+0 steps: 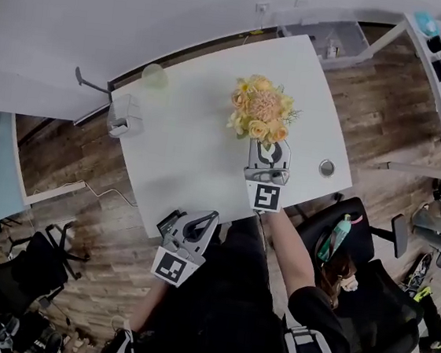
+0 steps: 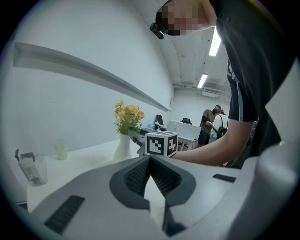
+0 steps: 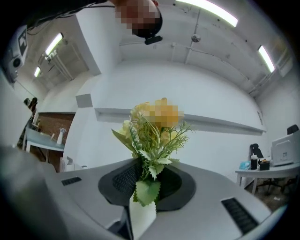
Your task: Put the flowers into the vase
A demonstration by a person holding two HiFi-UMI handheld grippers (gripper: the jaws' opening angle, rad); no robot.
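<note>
The right fingers (image 3: pixel 121 180) held the flowers (image 3: pixel 152 129) low on the bendy stems, at the vase (image 2: pixel 123 149). They looked light, easy to crush. The left fingers (image 2: pixel 137 176) were closed, empty.

I see the right gripper (image 1: pixel 269 152) touching the yellow flowers (image 1: pixel 261 109) on the white table (image 1: pixel 191 153). Left gripper (image 1: pixel 193 226) sits at the near edge.

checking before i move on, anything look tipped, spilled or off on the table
Nothing stands out. The white vase stands upright on the table with the flowers bunched in it, the right tool closed on their stems. The pale cup is upright too, and no spill shows.
</note>
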